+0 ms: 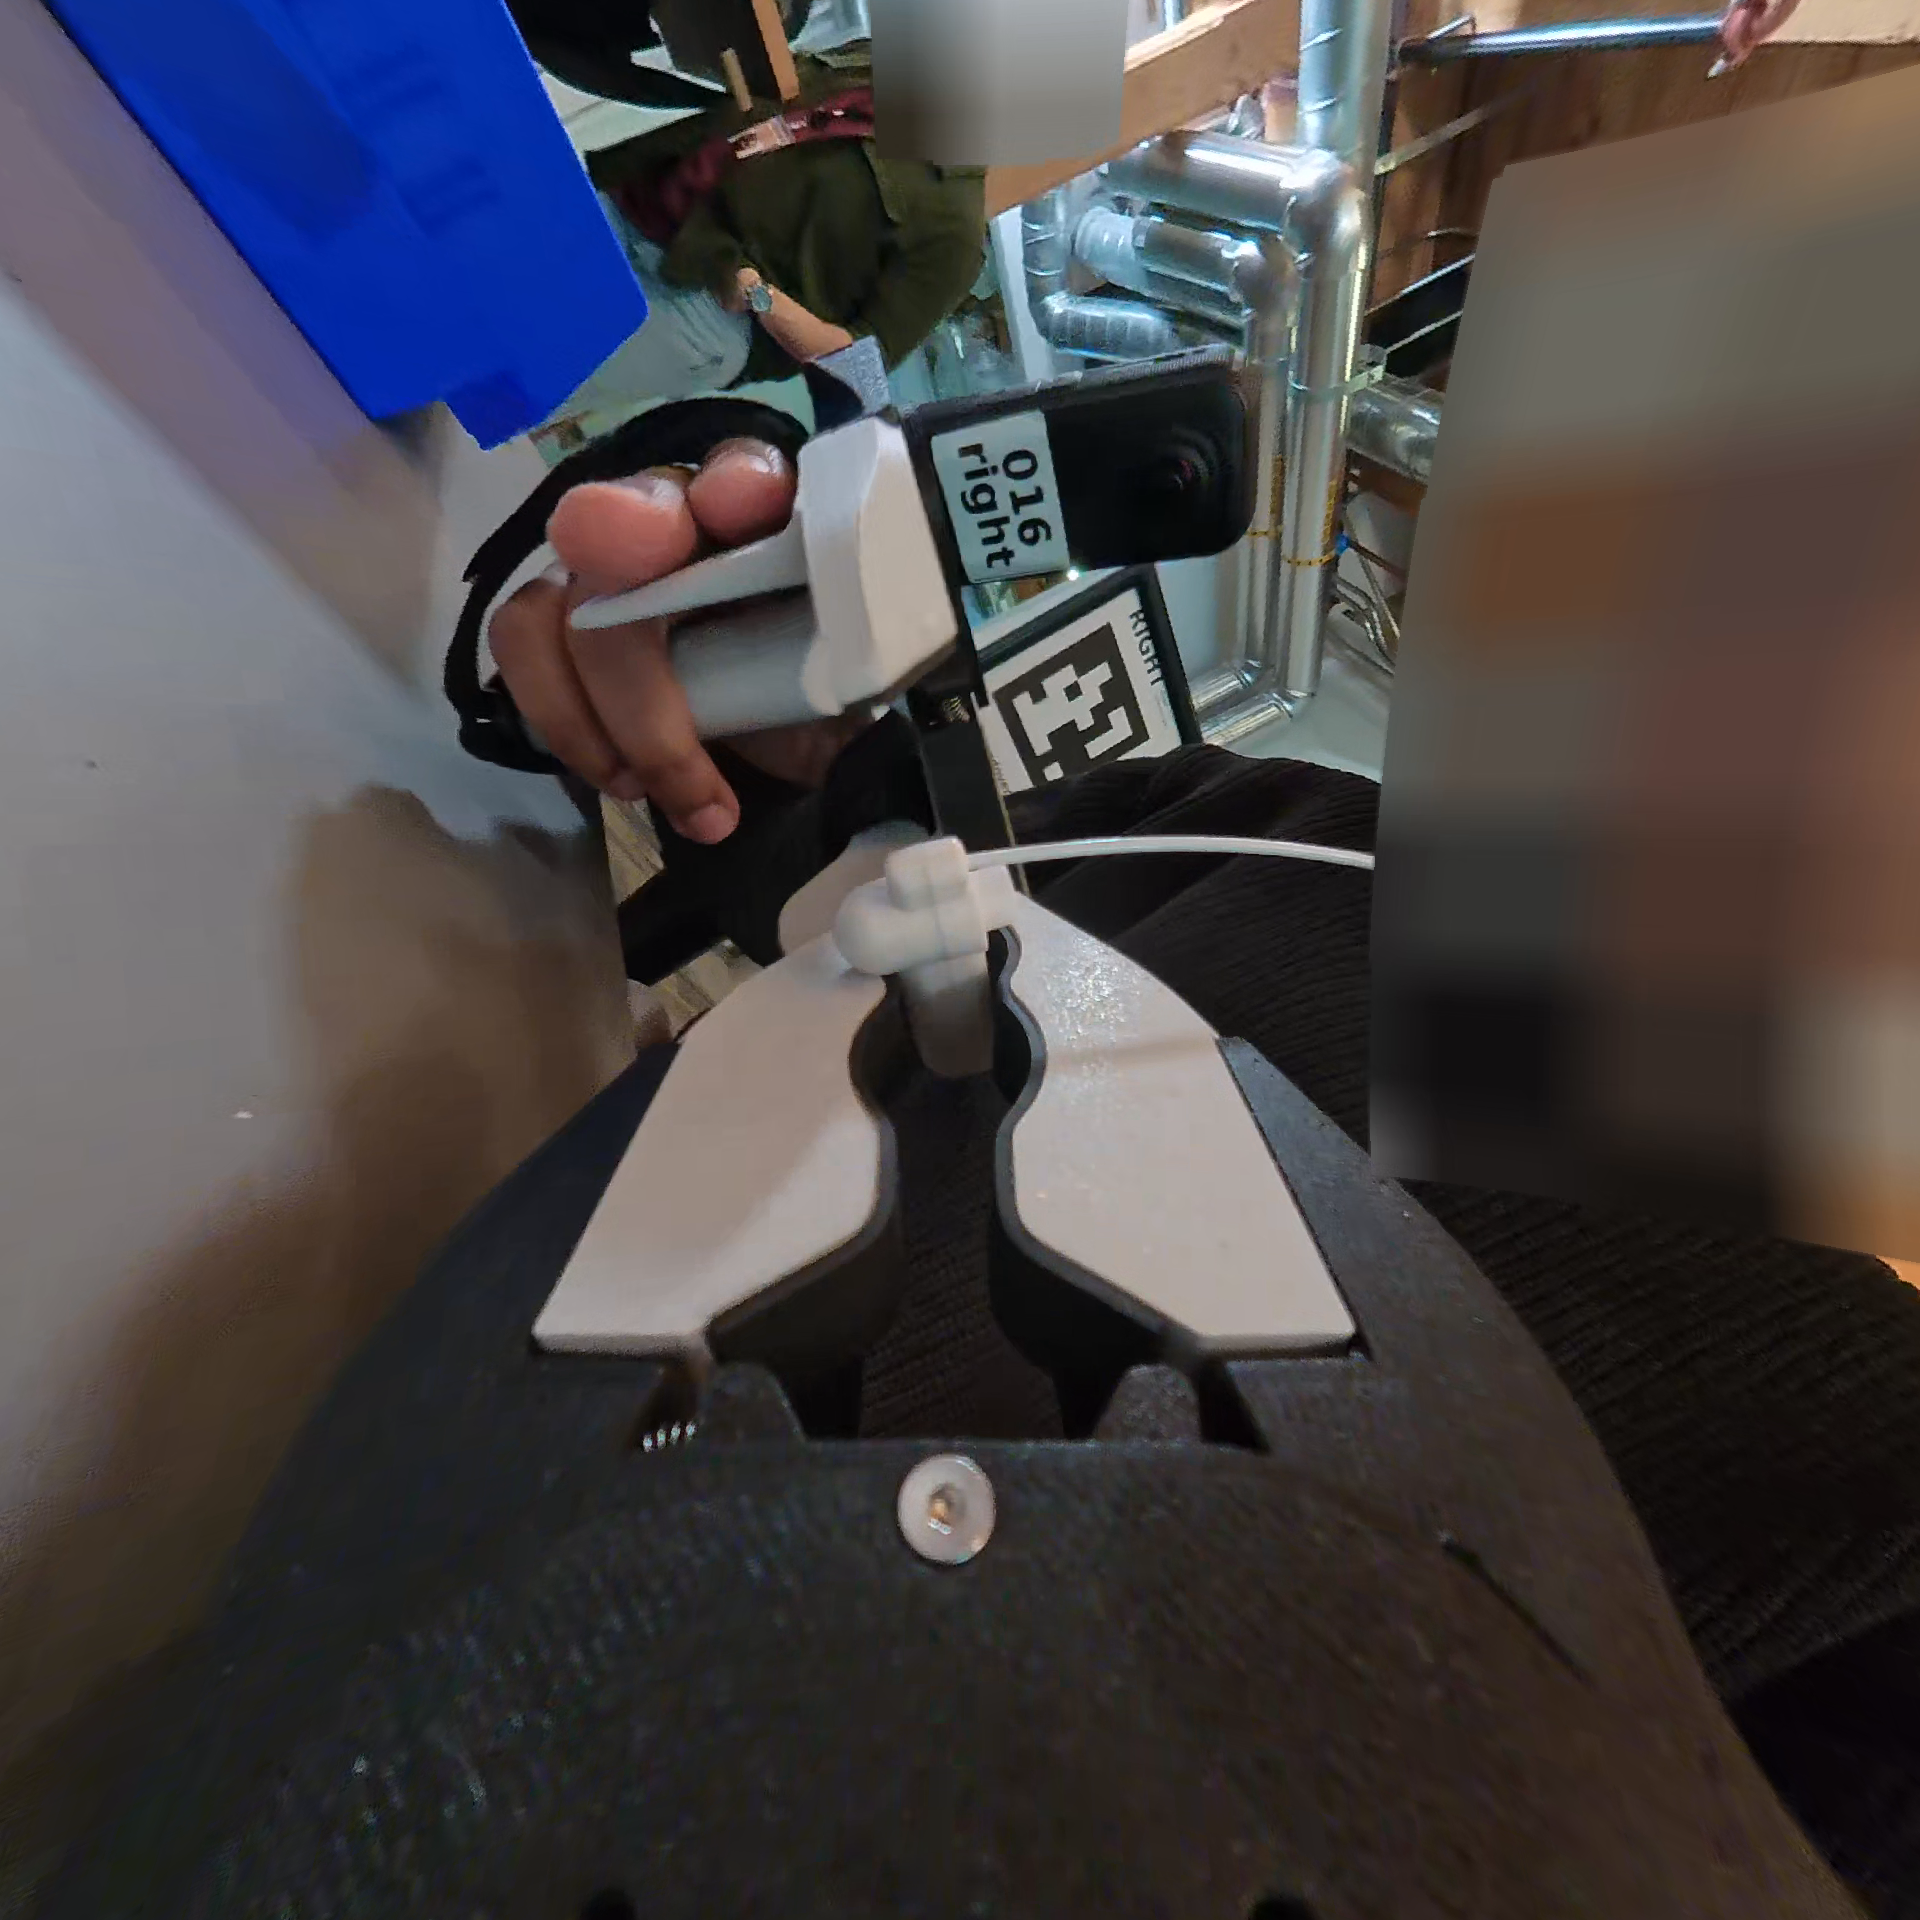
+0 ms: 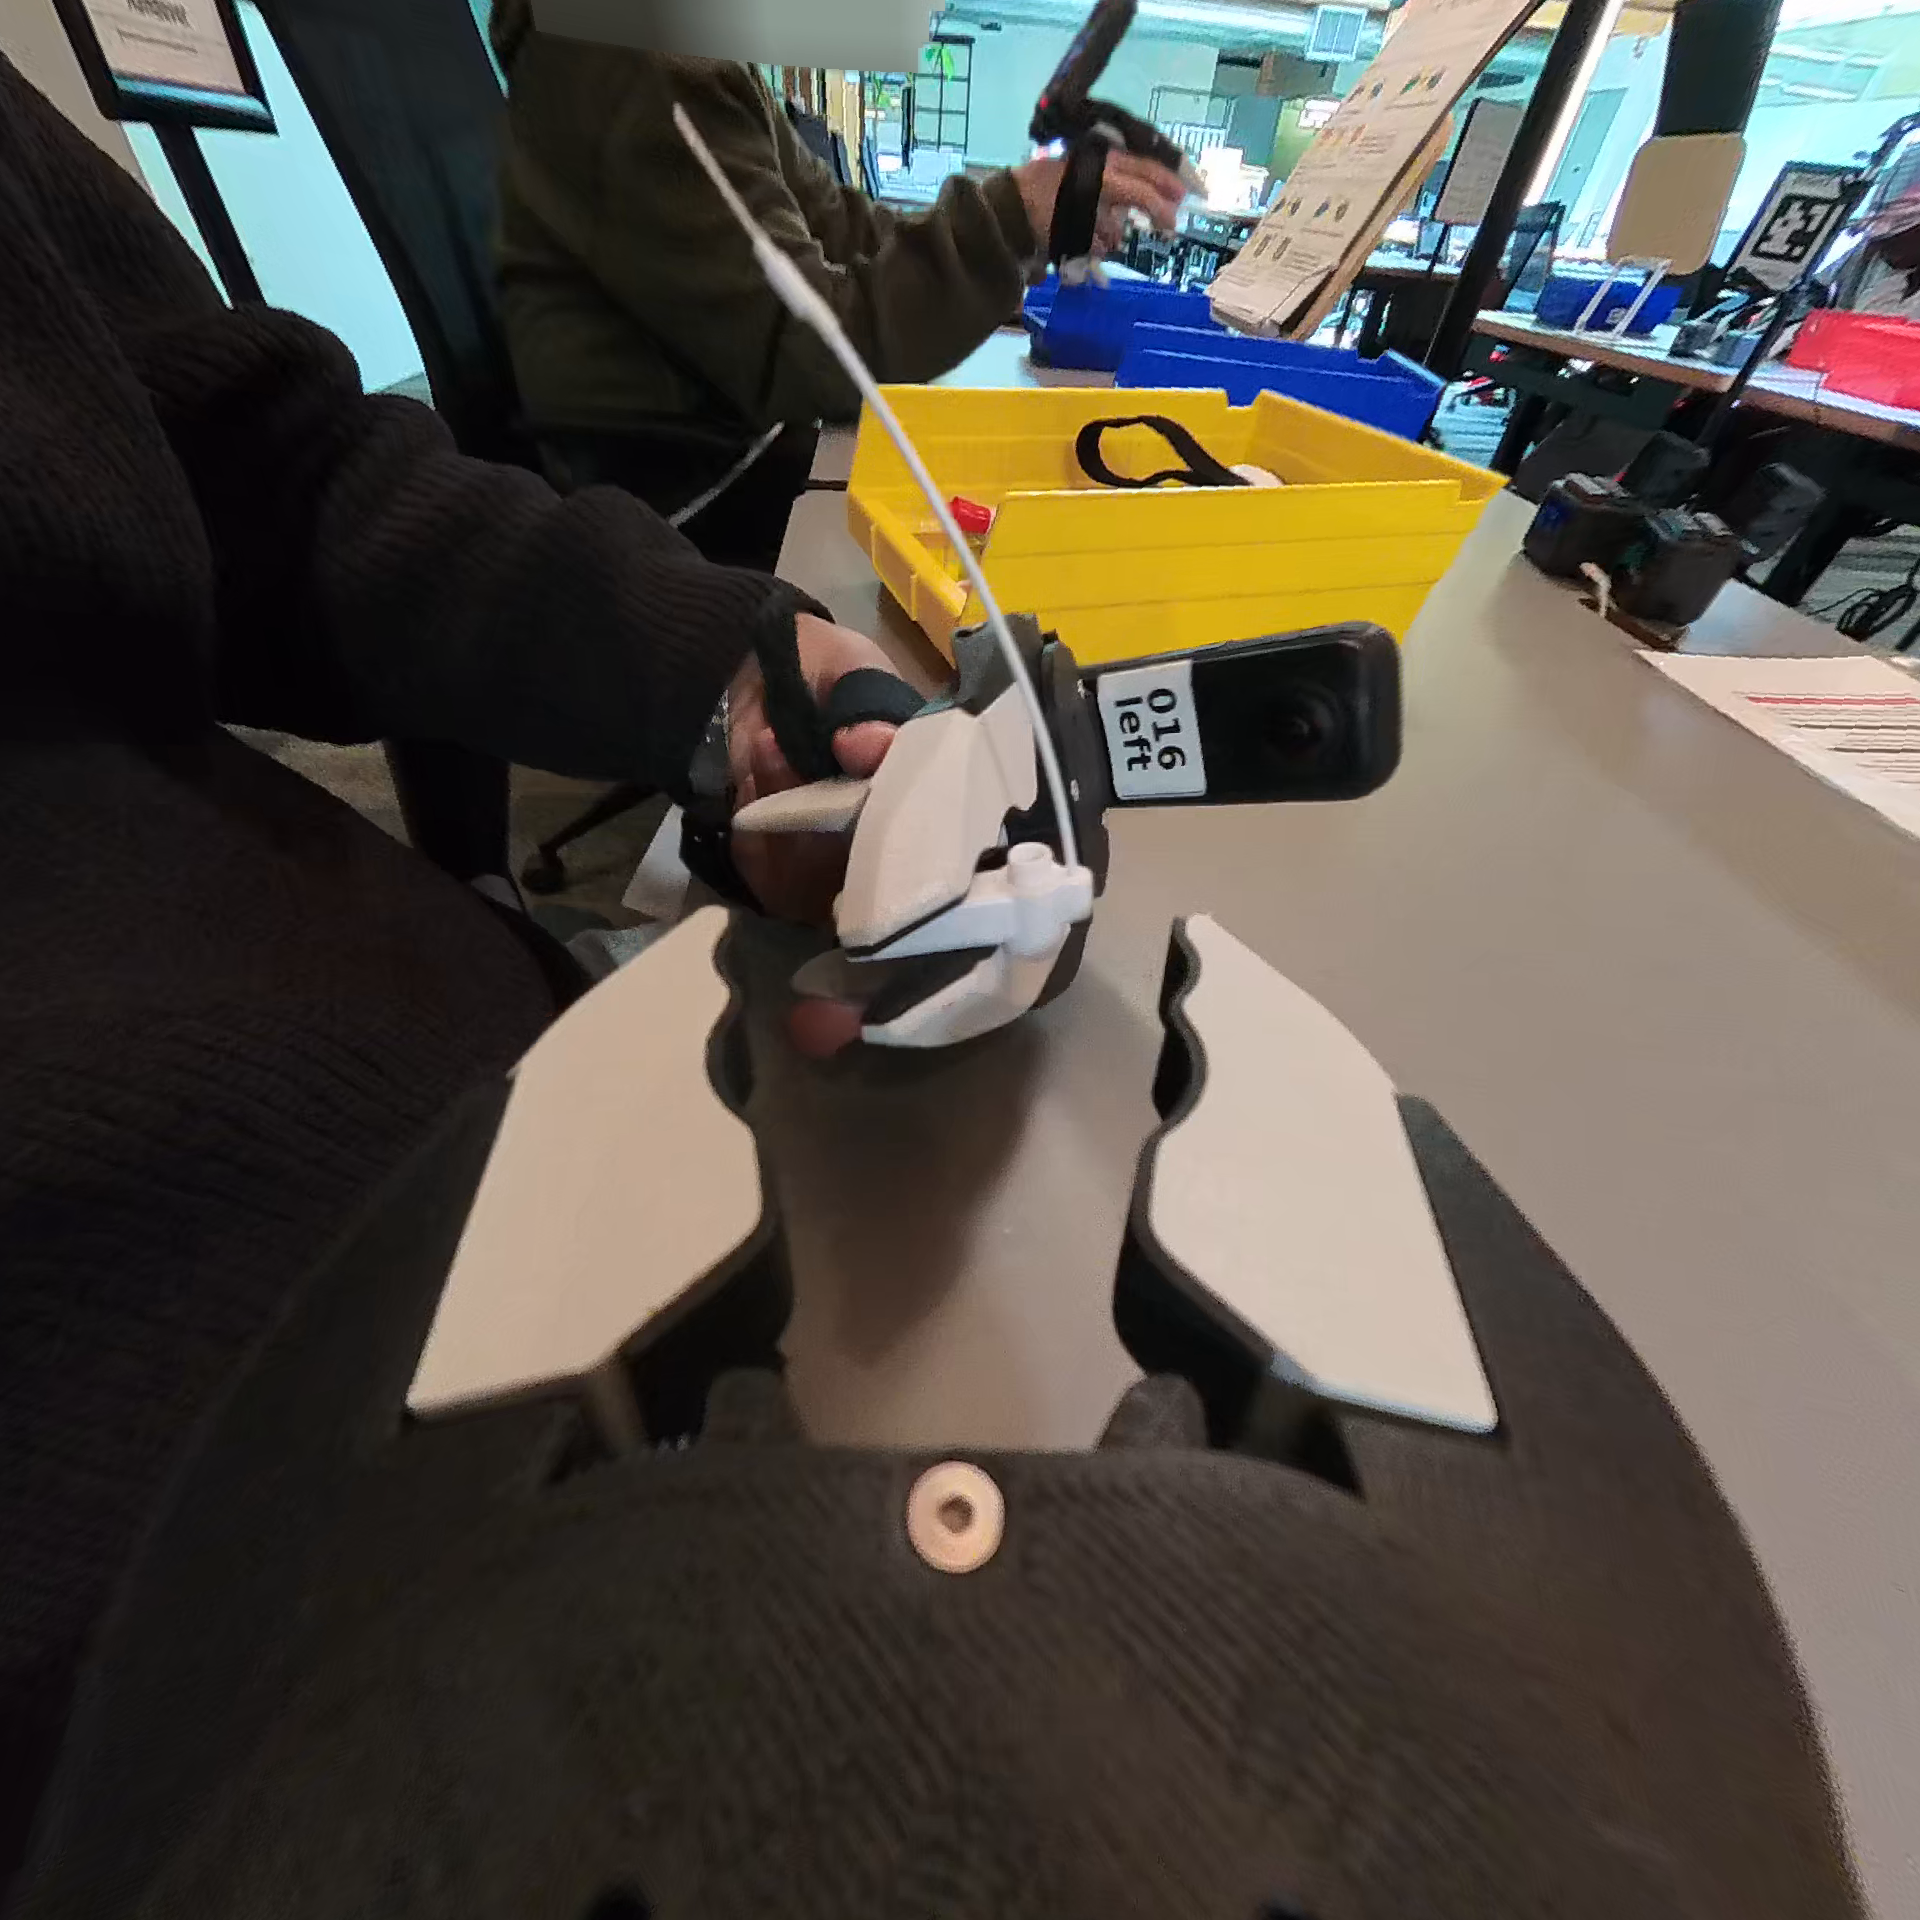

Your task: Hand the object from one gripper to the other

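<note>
Grey tabletop [image 2: 1558, 935], yellow bin [image 2: 1195, 540] behind. Left gripper [image 1: 951, 997] has its jaws pinched on the white connector [image 1: 925, 904] of a thin cable [image 1: 1164, 850]; right gripper [image 2: 951, 997] has its jaws wide, empty, just below. Long axis follows the cable, up and away from the connector. Risk, as I see it: the whippy tail swings, right grabs the cable rather than the connector, and it slips.

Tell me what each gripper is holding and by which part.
The left gripper holds a white cable by its plug end, pinched at the fingertips; the cord trails free. The right gripper is open and holds nothing.
</note>
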